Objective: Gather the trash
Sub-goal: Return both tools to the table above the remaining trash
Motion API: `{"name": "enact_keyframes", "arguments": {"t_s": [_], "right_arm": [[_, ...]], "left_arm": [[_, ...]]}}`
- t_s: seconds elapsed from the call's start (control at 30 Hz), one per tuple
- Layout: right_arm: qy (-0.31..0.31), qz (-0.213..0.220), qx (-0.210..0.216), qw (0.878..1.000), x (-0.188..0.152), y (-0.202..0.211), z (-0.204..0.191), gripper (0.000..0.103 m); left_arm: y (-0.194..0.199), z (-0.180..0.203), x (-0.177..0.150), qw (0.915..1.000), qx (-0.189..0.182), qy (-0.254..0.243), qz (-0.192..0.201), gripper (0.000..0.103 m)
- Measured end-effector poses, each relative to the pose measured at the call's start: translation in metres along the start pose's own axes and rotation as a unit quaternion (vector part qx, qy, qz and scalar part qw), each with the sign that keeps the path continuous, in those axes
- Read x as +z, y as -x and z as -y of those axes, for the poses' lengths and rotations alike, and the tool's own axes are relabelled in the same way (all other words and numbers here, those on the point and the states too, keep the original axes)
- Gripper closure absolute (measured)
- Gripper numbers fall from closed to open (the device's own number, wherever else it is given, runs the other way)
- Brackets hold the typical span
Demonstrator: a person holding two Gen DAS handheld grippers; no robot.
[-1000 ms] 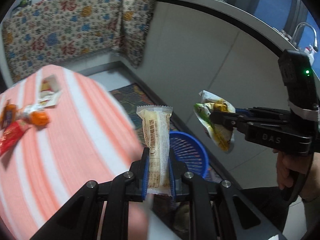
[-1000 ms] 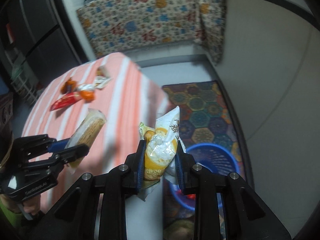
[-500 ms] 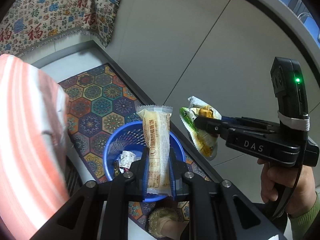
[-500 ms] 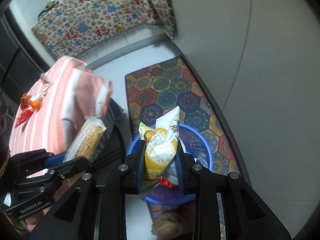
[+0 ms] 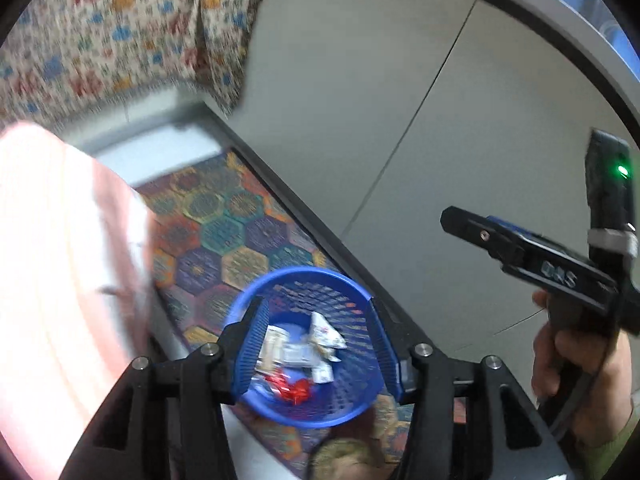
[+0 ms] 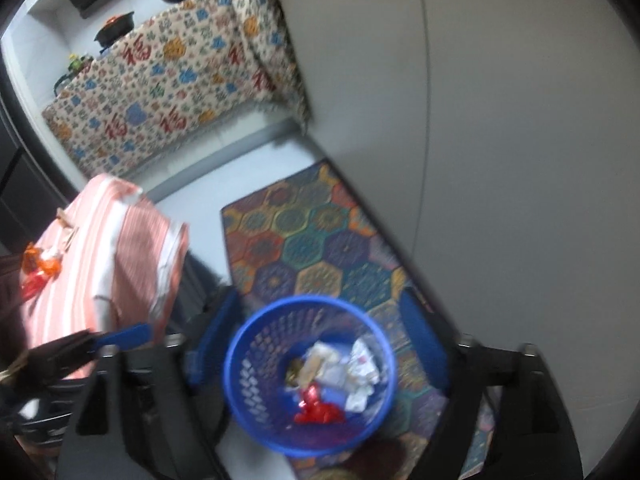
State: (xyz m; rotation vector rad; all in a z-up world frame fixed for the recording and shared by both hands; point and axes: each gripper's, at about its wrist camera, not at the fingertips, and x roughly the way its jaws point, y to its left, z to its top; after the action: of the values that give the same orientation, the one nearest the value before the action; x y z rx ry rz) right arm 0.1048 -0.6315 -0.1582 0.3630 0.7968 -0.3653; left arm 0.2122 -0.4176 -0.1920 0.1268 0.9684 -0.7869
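Note:
A blue mesh basket (image 5: 304, 273) (image 6: 260, 360) stands on the floor right below both grippers. Inside lie white and tan wrappers (image 5: 296, 350) (image 6: 340, 368) and a red one (image 5: 294, 390) (image 6: 320, 408). My left gripper (image 5: 316, 340) (image 6: 136, 332) hangs over the basket, its jaws opening with nothing between them. My right gripper (image 6: 320, 320) (image 5: 452, 218) is just to its right, jaws also opening and empty, with a person's hand (image 5: 572, 356) on its handle. More orange and red wrappers (image 6: 40, 268) lie on the striped table (image 6: 108, 248).
The basket sits on a hexagon-patterned rug (image 5: 224, 232) (image 6: 312, 240) along a grey cabinet front (image 5: 400, 120). The pink-and-white striped table's edge (image 5: 60, 260) is close on the left. A floral cloth (image 6: 160, 92) hangs over the far counter.
Both grippers came down over the blue basket and opened. The long tan wrapper left the left jaws and the yellow-white bag left the right jaws.

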Motion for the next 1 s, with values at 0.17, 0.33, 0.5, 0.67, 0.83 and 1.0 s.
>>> {"name": "enact_keyframes", "arguments": {"t_s": [0.17, 0.33, 0.5, 0.67, 0.83, 1.0], "right_arm": [[0.032, 0.034, -0.026, 0.999, 0.005, 0.012, -0.024, 0.007], [0.087, 0.074, -0.019, 0.993, 0.003, 0.027, -0.073, 0.006], [0.12, 0.092, 0.033, 0.988, -0.009, 0.036, -0.135, 0.003], [0.138, 0.049, 0.122, 0.982, -0.04, 0.033, -0.216, 0.003], [0.157, -0.015, 0.172, 0.972, -0.073, 0.012, -0.296, 0.003], [0.189, -0.051, 0.163, 0.967, -0.095, -0.018, -0.346, 0.003]], "left_arm": [[0.063, -0.017, -0.018, 0.9983, 0.04, -0.01, 0.04, 0.046], [0.112, -0.05, -0.04, 0.9945, 0.086, 0.009, 0.059, 0.033], [0.141, -0.106, -0.071, 0.9852, 0.158, 0.033, 0.058, 0.031], [0.177, -0.165, -0.105, 0.9726, 0.214, 0.069, 0.058, 0.031], [0.199, -0.227, -0.136, 0.9621, 0.247, 0.108, 0.044, 0.031], [0.21, -0.266, -0.155, 0.9575, 0.25, 0.139, 0.036, 0.031]]}}
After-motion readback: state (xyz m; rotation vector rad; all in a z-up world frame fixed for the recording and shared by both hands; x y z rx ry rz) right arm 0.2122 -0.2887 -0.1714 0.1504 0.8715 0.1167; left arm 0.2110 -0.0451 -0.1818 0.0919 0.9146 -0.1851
